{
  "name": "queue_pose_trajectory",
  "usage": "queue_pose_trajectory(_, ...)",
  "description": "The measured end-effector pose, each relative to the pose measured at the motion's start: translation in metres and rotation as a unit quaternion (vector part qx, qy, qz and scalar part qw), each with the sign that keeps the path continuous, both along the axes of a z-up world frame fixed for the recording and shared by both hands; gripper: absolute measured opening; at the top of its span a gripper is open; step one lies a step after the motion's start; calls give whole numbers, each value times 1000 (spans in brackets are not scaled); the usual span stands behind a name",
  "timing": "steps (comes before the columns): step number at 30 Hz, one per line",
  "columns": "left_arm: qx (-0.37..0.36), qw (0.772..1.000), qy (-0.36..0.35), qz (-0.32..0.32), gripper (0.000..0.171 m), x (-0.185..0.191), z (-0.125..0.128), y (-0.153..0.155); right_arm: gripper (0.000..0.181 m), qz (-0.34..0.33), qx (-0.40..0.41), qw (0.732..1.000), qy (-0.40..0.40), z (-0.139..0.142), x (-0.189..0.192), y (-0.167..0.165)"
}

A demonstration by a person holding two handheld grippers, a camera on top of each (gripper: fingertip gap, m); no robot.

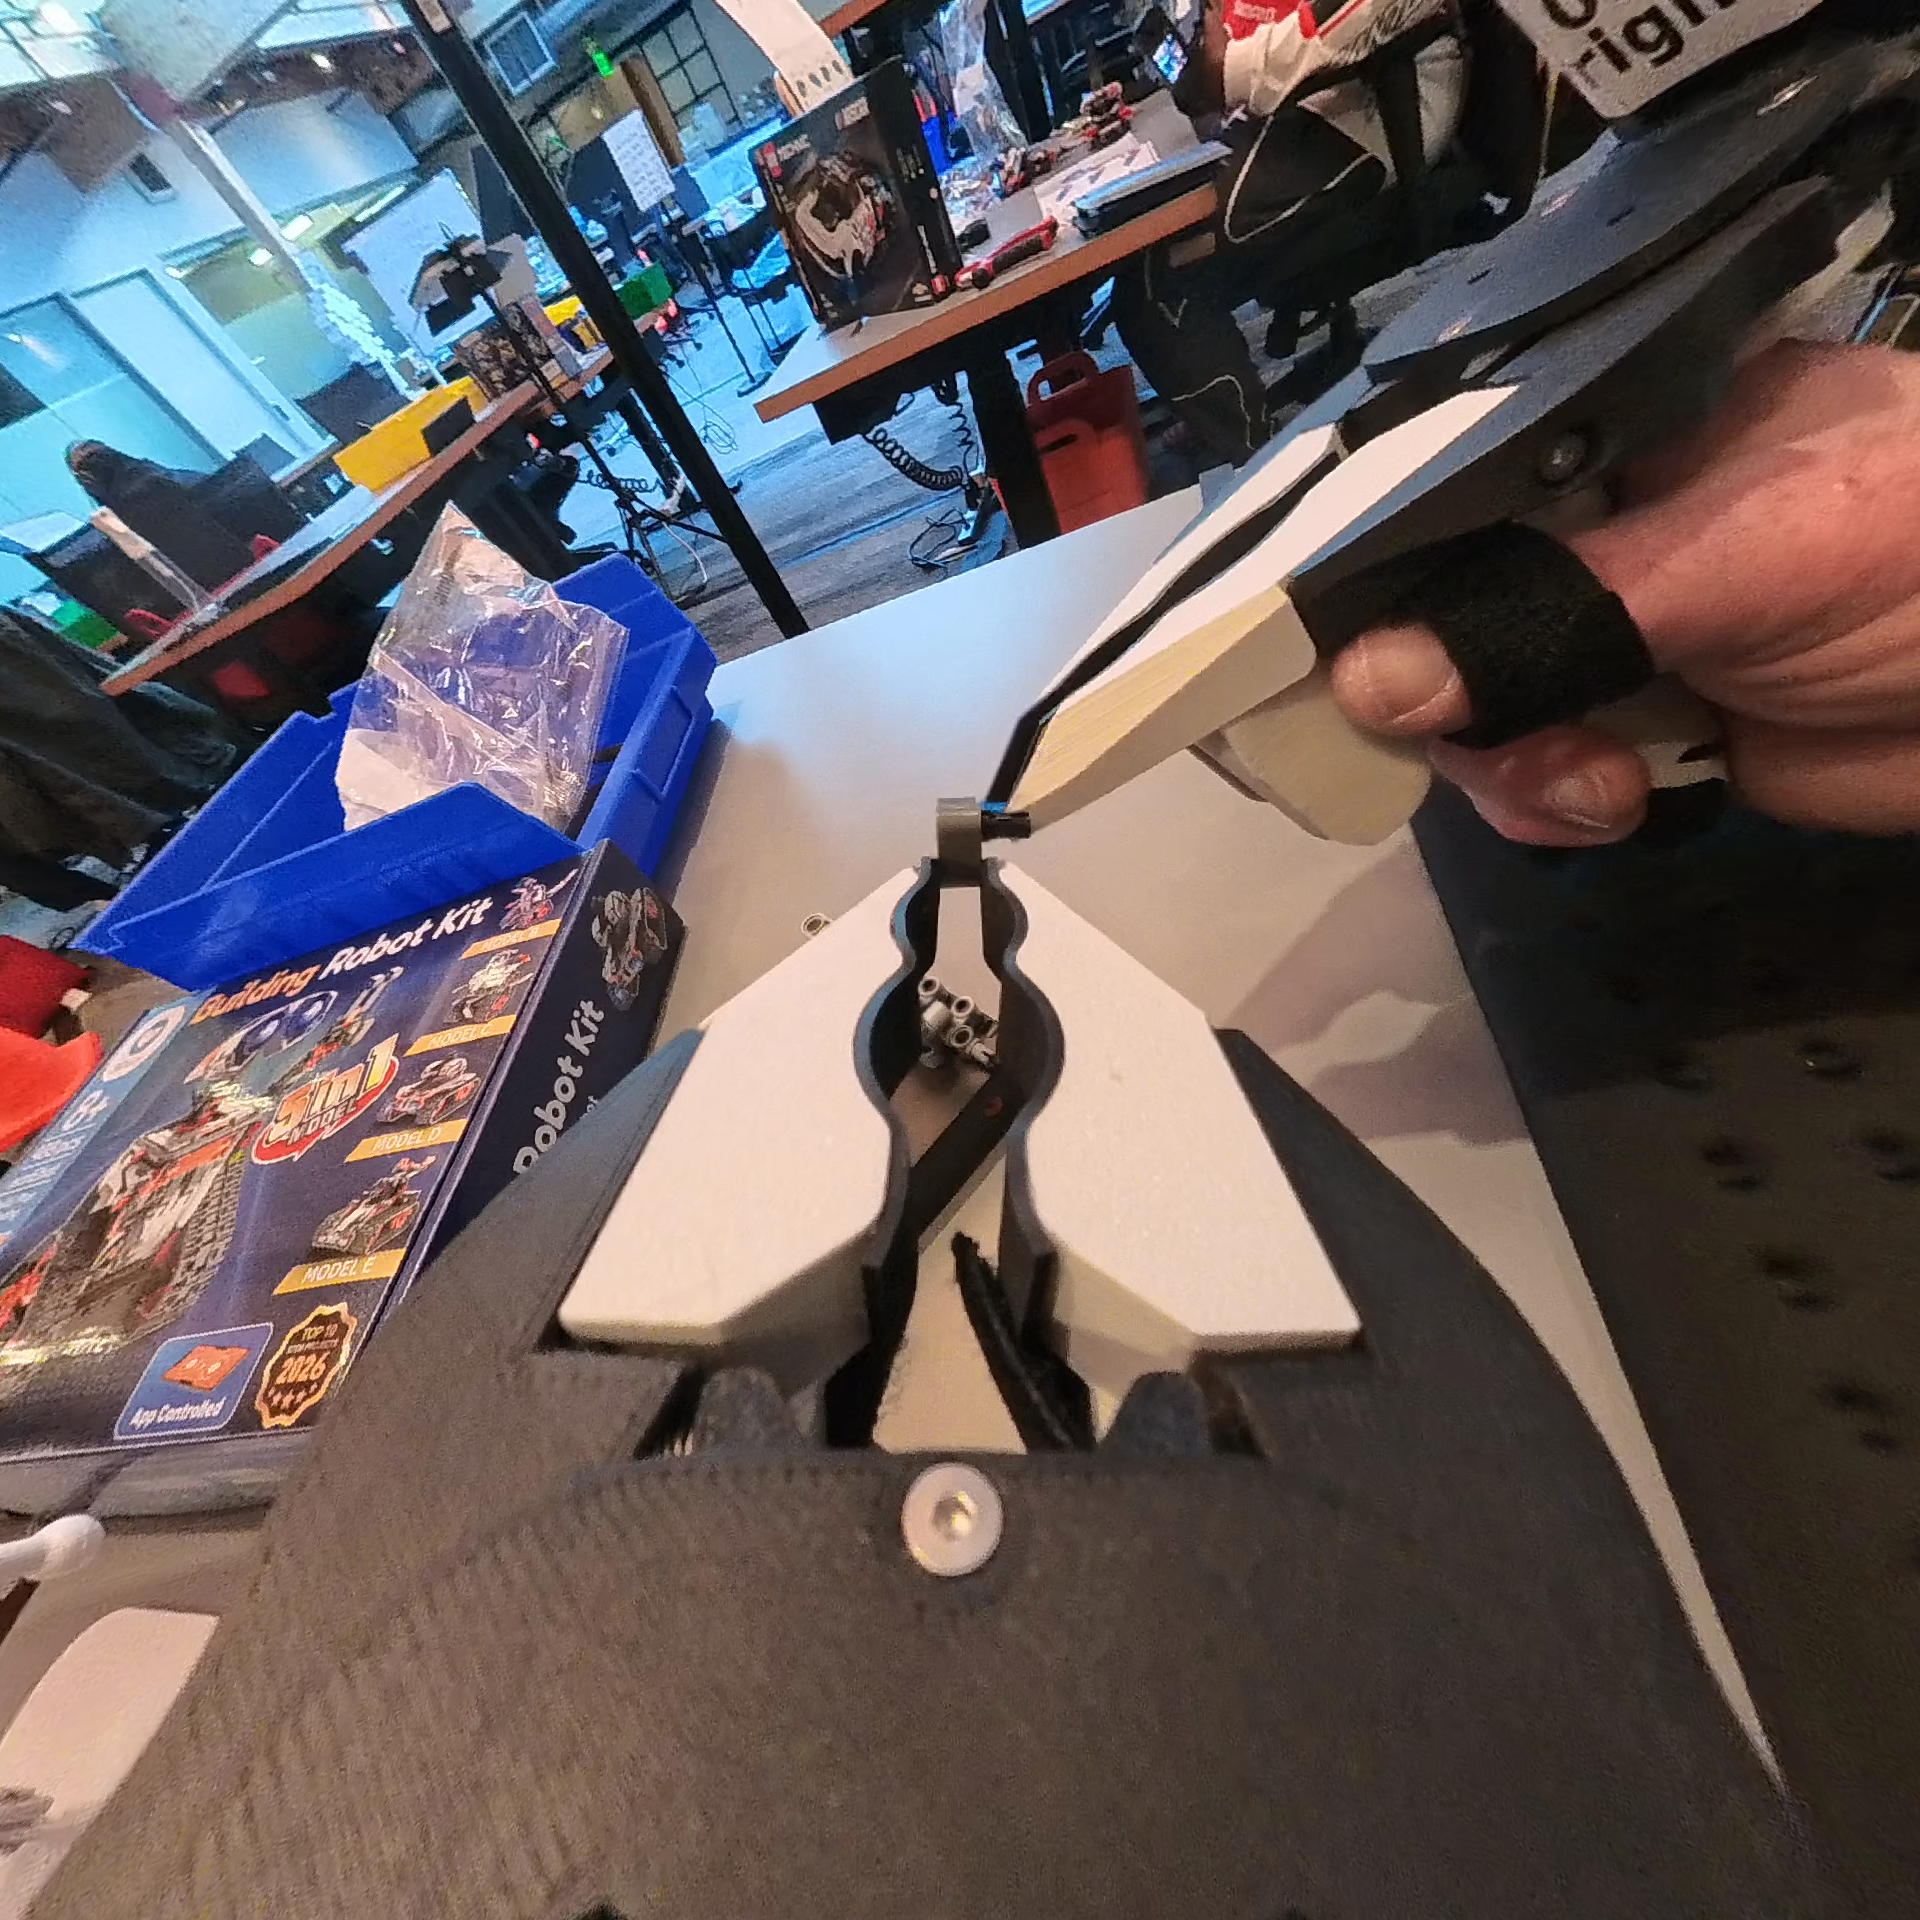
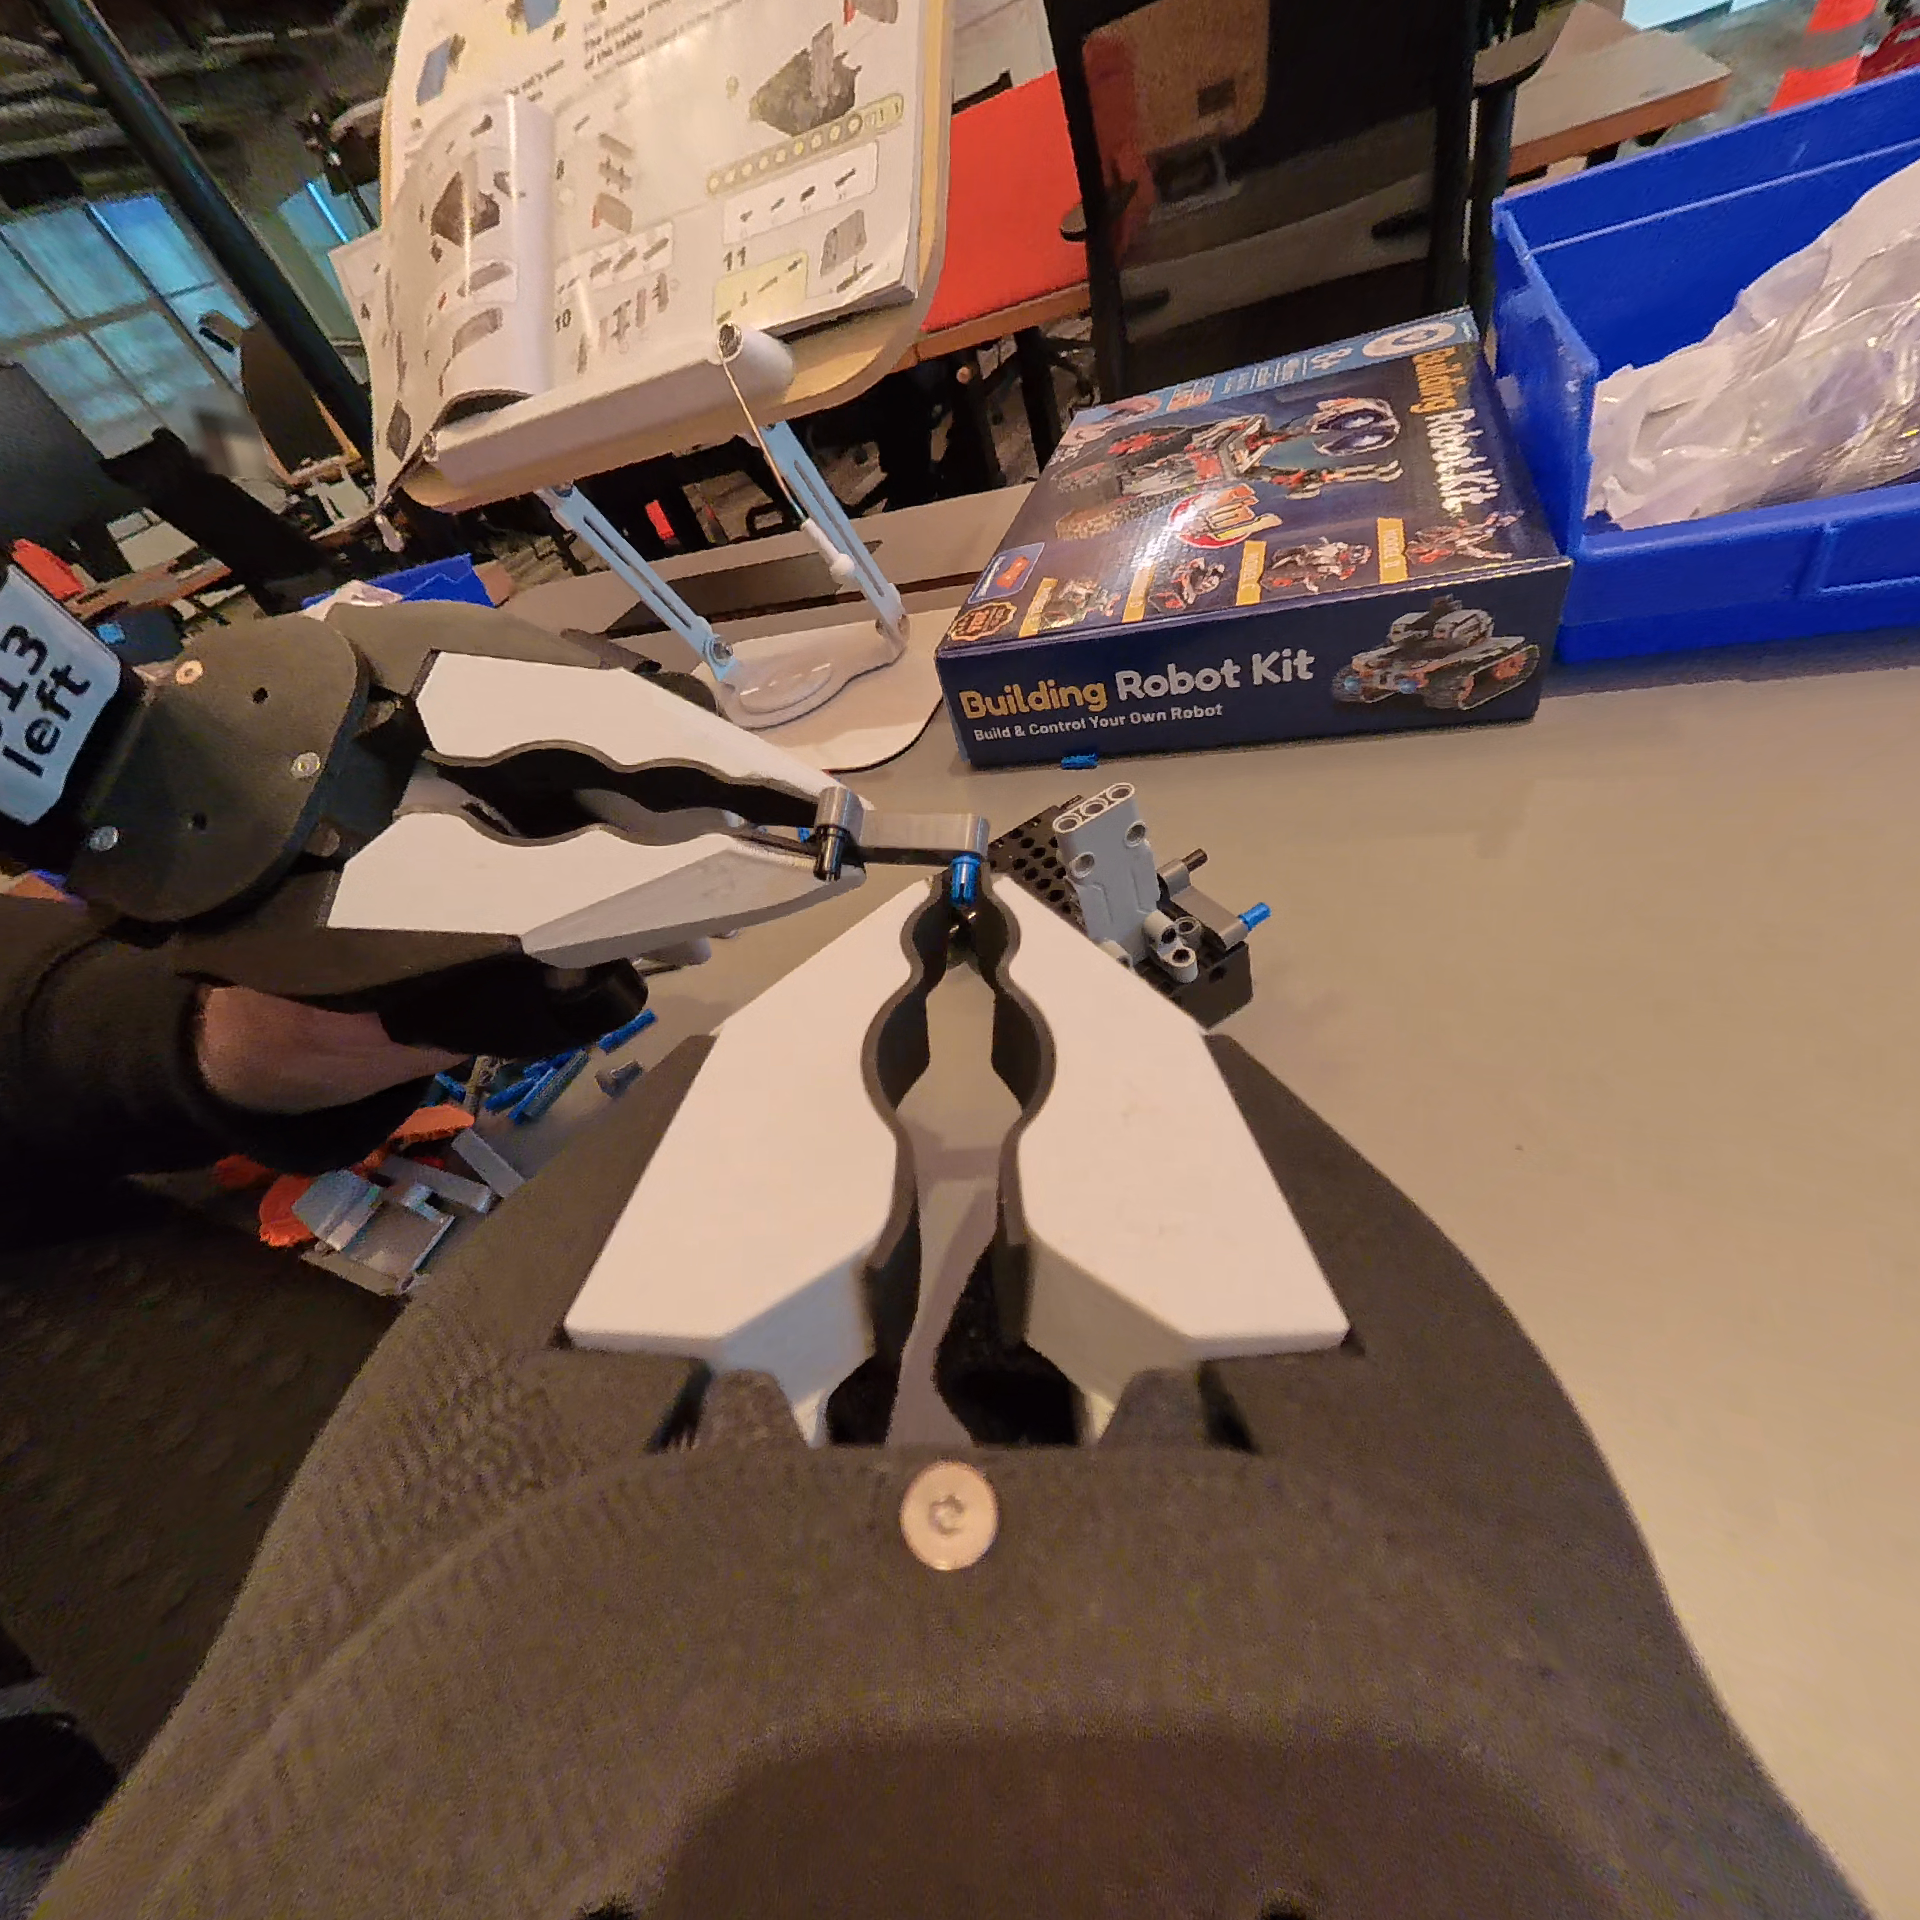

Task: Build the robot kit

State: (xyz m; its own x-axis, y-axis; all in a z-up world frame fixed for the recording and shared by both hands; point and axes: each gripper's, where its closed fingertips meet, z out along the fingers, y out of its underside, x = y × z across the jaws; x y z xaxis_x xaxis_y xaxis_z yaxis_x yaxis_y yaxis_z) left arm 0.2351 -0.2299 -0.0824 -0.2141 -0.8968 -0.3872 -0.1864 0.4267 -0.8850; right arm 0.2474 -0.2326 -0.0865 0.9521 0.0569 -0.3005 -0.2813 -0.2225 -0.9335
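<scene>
My left gripper (image 1: 961,873) is shut on a short grey holed beam (image 1: 956,829) and holds it above the table. In the right wrist view the left gripper (image 2: 836,831) comes in from the left with the beam (image 2: 914,831), which has a black pin (image 2: 828,854) at the gripped end. My right gripper (image 2: 961,906) is shut on a small blue pin (image 2: 961,878) at the beam's free end. It also shows in the left wrist view (image 1: 1023,816), touching the beam from the right. A partly built black and grey assembly (image 2: 1132,899) lies on the table just beyond.
A dark blue kit box (image 2: 1247,582) (image 1: 312,1122) lies beside a blue bin (image 2: 1704,582) (image 1: 436,842) holding plastic bags. An open instruction booklet on a white stand (image 2: 665,229) stands at the back left. Loose blue, grey and orange parts (image 2: 468,1143) lie under the left hand. The tips of both grippers are at nearly the same place.
</scene>
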Motion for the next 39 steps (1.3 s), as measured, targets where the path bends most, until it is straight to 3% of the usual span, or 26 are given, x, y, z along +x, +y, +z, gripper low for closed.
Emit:
queue_pose_trajectory(7,2,998,39,-40,9,-5,-12,-8,2,3,-4,1000,-17,-3,8,-4)
queue_pose_trajectory(9,-2,996,45,-76,27,-9,-9,-9,2,-4,-14,999,-33,-6,13,-6)
queue_pose_trajectory(14,7,986,135,-97,42,-3,-16,36,2,-5,-51,996,-70,-20,18,-9)
queue_pose_trajectory(20,68,928,339,-138,49,11,-84,78,2,20,-108,988,-108,-39,10,-6)
queue_pose_trajectory(24,46,915,373,-149,55,26,-89,77,2,26,-143,980,-133,-52,10,-6)
queue_pose_trajectory(26,33,908,390,-152,47,24,-91,71,2,27,-157,976,-147,-56,12,-6)
queue_pose_trajectory(30,-12,911,400,-95,46,18,-92,62,2,31,-176,971,-158,-63,20,-5)
queue_pose_trajectory(34,-85,919,384,23,46,8,-92,54,2,38,-190,966,-173,-69,26,-5)
queue_pose_trajectory(37,-85,922,376,43,37,-6,-89,43,2,45,-193,962,-186,-72,28,-4)
queue_pose_trajectory(39,-76,925,371,36,42,-10,-82,43,2,56,-193,962,-187,-73,26,-4)
